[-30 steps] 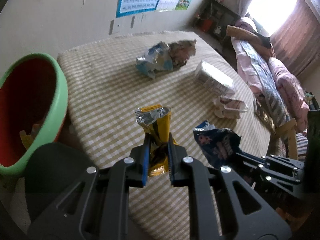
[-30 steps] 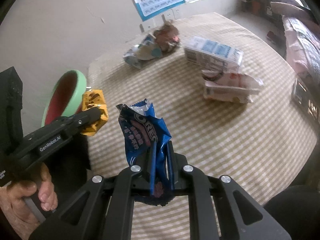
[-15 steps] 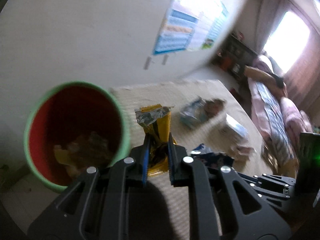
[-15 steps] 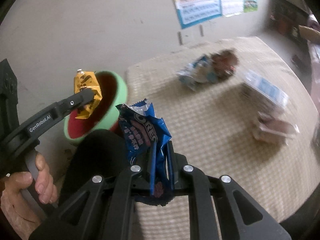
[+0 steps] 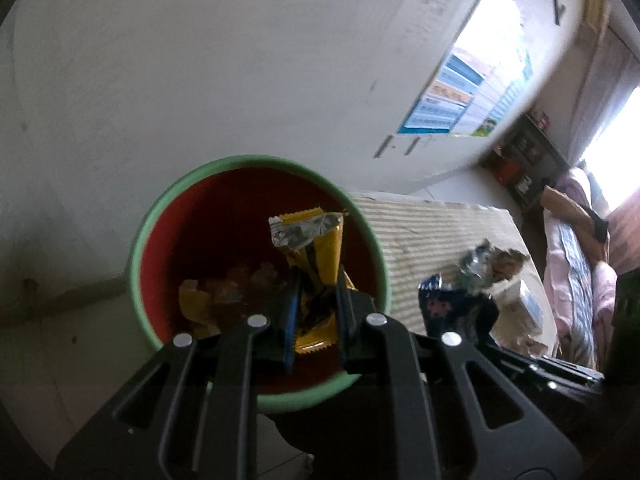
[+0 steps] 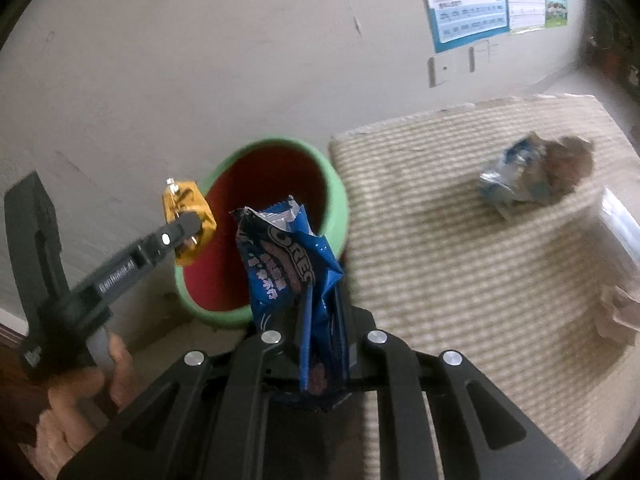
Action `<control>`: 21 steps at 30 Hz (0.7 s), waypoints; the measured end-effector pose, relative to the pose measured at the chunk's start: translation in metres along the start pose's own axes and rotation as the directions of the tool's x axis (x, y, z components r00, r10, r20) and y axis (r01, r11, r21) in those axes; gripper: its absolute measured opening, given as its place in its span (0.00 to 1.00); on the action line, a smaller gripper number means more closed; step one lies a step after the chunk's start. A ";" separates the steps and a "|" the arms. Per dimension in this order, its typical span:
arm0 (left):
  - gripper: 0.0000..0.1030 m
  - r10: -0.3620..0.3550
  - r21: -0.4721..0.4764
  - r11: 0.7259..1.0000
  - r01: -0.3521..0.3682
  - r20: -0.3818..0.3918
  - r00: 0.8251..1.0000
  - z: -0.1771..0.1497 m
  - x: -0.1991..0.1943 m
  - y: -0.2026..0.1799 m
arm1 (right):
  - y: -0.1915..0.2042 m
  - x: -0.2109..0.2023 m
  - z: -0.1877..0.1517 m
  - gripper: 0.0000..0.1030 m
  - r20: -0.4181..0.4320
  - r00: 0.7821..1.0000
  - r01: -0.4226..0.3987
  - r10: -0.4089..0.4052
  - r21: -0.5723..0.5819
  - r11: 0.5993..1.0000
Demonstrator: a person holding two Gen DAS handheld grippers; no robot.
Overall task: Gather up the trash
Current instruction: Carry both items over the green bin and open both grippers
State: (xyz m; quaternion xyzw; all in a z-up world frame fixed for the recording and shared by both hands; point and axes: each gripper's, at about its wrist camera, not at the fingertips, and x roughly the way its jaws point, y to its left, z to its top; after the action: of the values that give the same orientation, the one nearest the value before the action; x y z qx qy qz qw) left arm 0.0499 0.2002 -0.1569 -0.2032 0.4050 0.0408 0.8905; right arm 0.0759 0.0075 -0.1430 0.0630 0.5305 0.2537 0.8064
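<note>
— Grip check first: how do my two tools stand?

— Left gripper (image 5: 314,322) is pinched nearly closed on the yellow wrapper (image 5: 316,256); its torn foil top stands up past the fingertips. My right gripper (image 6: 322,320) is likewise clamped almost fully on the blue Oreo wrapper (image 6: 288,256), which rises crumpled above the pads.

— Where does the yellow wrapper hang against the bin?

— From my left camera it sits inside the outline of the green-rimmed bin (image 5: 256,160), over the red interior. The near rim runs just under my fingers. Some yellowish scraps (image 5: 192,300) lie at the bottom.

— And from the right camera?

— I see the left gripper (image 6: 188,226) reaching in from the side, held by a hand (image 6: 76,396), with the yellow wrapper (image 6: 188,208) at the bin's far-left rim (image 6: 276,145). Whether it is fully over the opening I cannot tell from that angle. The Oreo wrapper overlaps the bin's mouth in the picture, nearer the rim that faces the table.

— What room do I have around it?

— The bin stands on the floor against the pale wall (image 6: 200,60), just beside the edge of the checked tablecloth (image 6: 440,280). Open cloth lies between me and the crumpled blue-and-brown wrappers (image 6: 532,172) well out on the table. More packets (image 6: 616,312) sit blurred at the right edge. A poster (image 6: 468,0) hangs on the wall above.
</note>
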 end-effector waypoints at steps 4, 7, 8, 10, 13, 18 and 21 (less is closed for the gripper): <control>0.15 0.020 -0.027 0.999 -0.020 -0.004 1.000 0.002 0.003 0.014 | 0.013 0.016 0.021 0.11 -0.001 1.000 -0.014 0.014 0.000 1.000; 0.15 0.030 -0.043 0.999 -0.030 -0.004 1.000 0.002 0.003 0.022 | 0.026 0.025 0.035 0.12 0.004 0.999 -0.035 0.035 -0.007 0.999; 0.15 0.034 -0.046 0.998 -0.034 -0.003 0.999 0.002 0.003 0.024 | 0.030 0.025 0.038 0.13 0.009 0.999 -0.037 0.037 -0.013 0.999; 0.15 0.037 -0.052 0.998 -0.037 -0.005 0.999 0.003 0.003 0.027 | 0.039 0.029 0.044 0.13 0.015 0.999 -0.039 0.039 -0.030 0.999; 0.15 0.044 -0.063 0.997 -0.044 -0.005 0.999 0.003 0.004 0.032 | 0.048 0.031 0.048 0.13 0.019 0.999 -0.042 0.043 -0.055 0.998; 0.38 0.070 -0.106 0.992 -0.070 -0.004 0.998 0.003 0.003 0.040 | 0.053 0.029 0.049 0.39 0.050 0.998 -0.045 0.048 -0.061 0.997; 0.39 0.068 -0.125 0.990 -0.068 -0.003 0.998 0.003 0.002 0.042 | 0.050 0.023 0.048 0.40 0.072 0.996 -0.053 0.057 -0.060 0.997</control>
State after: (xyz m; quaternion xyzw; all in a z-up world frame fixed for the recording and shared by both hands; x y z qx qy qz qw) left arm 0.0437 0.2397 -0.1705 -0.2445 0.4080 0.0964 0.8744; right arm 0.1085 0.0700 -0.1227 0.0632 0.4908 0.2886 0.8197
